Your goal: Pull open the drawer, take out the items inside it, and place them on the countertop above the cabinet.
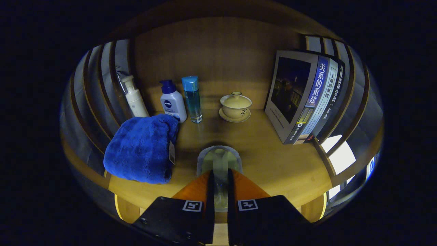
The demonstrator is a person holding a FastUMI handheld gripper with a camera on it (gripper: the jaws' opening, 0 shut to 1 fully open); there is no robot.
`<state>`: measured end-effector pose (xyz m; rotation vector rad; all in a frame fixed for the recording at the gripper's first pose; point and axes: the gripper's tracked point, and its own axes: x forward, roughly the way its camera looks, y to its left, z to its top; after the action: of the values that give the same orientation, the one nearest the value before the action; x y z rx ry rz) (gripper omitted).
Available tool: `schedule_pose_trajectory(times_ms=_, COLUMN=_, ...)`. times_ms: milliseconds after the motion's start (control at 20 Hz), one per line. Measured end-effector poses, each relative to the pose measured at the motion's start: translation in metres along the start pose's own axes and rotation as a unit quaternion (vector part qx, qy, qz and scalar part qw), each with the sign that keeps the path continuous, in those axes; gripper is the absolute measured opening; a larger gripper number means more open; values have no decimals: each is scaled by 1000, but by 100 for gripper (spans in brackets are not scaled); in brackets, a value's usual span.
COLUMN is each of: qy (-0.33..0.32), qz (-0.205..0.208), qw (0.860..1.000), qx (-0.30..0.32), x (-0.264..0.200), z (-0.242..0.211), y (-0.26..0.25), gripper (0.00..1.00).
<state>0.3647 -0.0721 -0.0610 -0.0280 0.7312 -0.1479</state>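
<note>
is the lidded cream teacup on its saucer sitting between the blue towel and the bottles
No, the lidded cream teacup stands apart between the clear blue bottle and the leaning books, while the claw is shut on a pale sponge-like item.

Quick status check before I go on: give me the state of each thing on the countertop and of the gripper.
Gripper: shut on a pale green item, held over the countertop.
Pale green item: clamped between the fingers.
Blue towel: bunched up beside the fingers.
White pump bottle: upright.
Blue-capped white bottle: upright, cap on.
Clear blue bottle: upright, capped.
Lidded cup: lid on, on its saucer.
Books: standing, leaning.
</note>
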Motion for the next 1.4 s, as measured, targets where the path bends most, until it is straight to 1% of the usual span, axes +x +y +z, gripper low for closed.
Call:
schedule_pose_trajectory(times_ms=150, qy=8, qz=-1, qw=1000, qx=0, x=5, z=-7, y=-1, gripper=30)
schedule_pose_trajectory(times_ms=300, qy=1, qz=-4, qw=1000, qx=-4, x=4, z=-6, y=-3, gripper=33)
schedule_pose_trajectory(times_ms=350, qy=3, qz=-2, qw=1000, qx=-5, x=3, z=-7, y=-2, gripper=42)
schedule_pose_trajectory(times_ms=400, qy=4, qz=-1, qw=1000, qx=-6, x=3, z=-9, y=-1, gripper=46)
schedule_pose_trajectory(times_ms=450, qy=4, qz=0, qw=1000, qx=-6, x=4, z=-9, y=-1, gripper=57)
schedule_pose_trajectory(times_ms=650, qy=7, qz=2, qw=1000, qx=-13, x=2, z=-14, y=1, gripper=95)
schedule_pose_trajectory(times_ms=700, qy=3, qz=-1, qw=1000, qx=-13, x=1, z=-12, y=0, gripper=97)
schedule_pose_trajectory(times_ms=800, qy=-4, qz=-2, qw=1000, qx=-13, x=-2, z=-9, y=1, gripper=98)
schedule_pose_trajectory(times_ms=1000, qy=-28, qz=10, qw=999, qx=-15, x=-25, z=1, y=3, gripper=98)
schedule_pose_trajectory(times_ms=1250, qy=-76, qz=13, qw=997, qx=-13, x=-70, z=6, y=-2, gripper=99)
schedule_pose_trajectory(times_ms=1400, qy=-131, qz=23, qw=991, qx=-19, x=-109, z=13, y=1, gripper=99)
